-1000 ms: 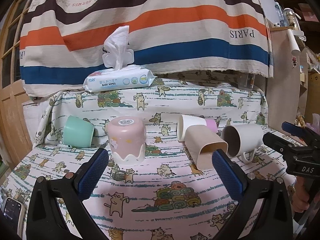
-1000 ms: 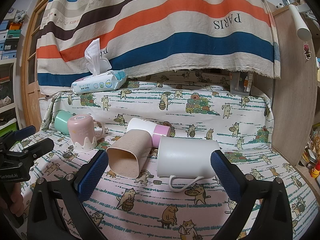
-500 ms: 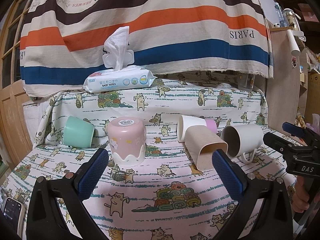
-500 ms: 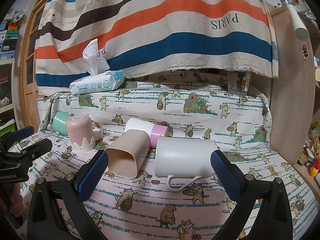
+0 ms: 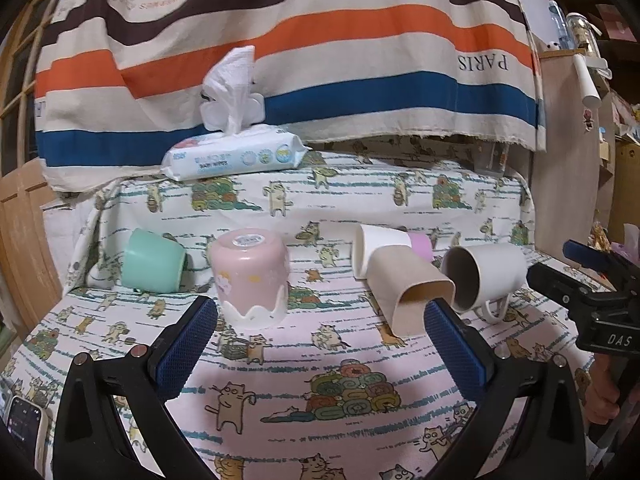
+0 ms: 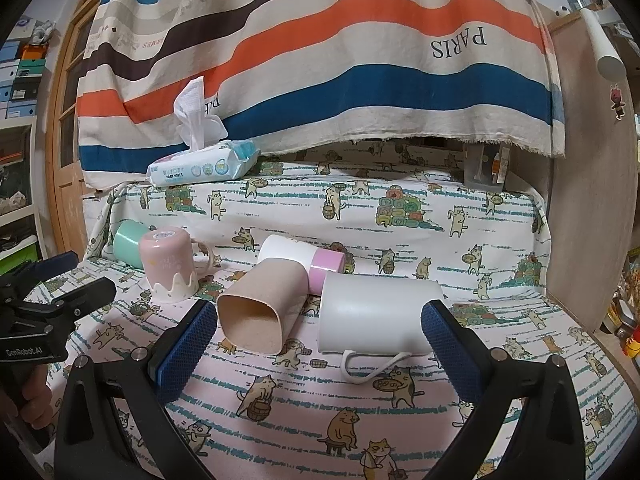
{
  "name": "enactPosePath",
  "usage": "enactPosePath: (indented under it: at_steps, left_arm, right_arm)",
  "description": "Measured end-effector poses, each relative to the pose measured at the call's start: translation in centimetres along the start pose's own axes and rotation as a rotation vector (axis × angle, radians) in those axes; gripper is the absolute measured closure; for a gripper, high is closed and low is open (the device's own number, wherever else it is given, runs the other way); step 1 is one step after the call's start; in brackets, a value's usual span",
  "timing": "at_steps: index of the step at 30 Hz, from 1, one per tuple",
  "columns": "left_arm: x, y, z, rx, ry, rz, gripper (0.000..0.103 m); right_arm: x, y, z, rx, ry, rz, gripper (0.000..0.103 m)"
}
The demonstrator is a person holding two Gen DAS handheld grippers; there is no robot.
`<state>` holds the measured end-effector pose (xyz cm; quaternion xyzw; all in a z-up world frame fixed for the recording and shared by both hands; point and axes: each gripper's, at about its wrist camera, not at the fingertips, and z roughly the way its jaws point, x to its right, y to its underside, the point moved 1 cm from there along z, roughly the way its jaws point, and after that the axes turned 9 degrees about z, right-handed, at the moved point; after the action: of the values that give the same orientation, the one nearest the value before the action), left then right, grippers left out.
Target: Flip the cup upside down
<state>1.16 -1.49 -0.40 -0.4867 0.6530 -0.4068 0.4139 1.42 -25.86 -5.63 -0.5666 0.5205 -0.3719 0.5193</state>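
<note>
- Left wrist view: the left claw (image 5: 320, 354) hangs spread wide over the cat-print cloth on the table (image 5: 280, 392), its blue-padded fingers (image 5: 184, 350) gripping nothing.
- A pale pink plastic cup with a white scalloped rim (image 5: 252, 276) stands upside down just beyond the left finger, base sticker upward.
- A mint green cup (image 5: 152, 260) lies on its side to its left, apart from it.
- To the right, a beige squarish tumbler (image 5: 408, 290) lies on its side, mouth toward the camera, with a white-and-pink cup (image 5: 384, 246) lying behind it and touching it.
- A white handled mug (image 5: 486, 276) lies on its side beside the tumbler, mouth facing the camera.
- The right claw (image 5: 576, 276) shows at the right edge.
- A baby wipes pack (image 5: 236, 156) sits on the raised ledge behind.
- Right wrist view: the right claw (image 6: 320, 354) is spread wide and empty, framing the white handled mug (image 6: 380, 316), which lies with its handle on the cloth.
- The beige tumbler (image 6: 260, 312) lies just left of the mug.
- The pink cup (image 6: 168, 264) stands inverted farther left, near the left claw (image 6: 76, 284).
</note>
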Motion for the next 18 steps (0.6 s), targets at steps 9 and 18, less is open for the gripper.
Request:
enactPosePath:
  at_steps: [9,18]
  left_arm:
    - [1.5,-0.5,0.4,-0.017,0.025,0.066,0.000]
    - [0.8,-4.3,-0.2,-0.085,0.046,-0.010,0.000]
  right_arm:
    - [0.1,0.0,-0.1,0.002,0.001,0.003,0.000]
    - [0.8,-0.2,-0.4,0.018,0.049,0.024,0.000]
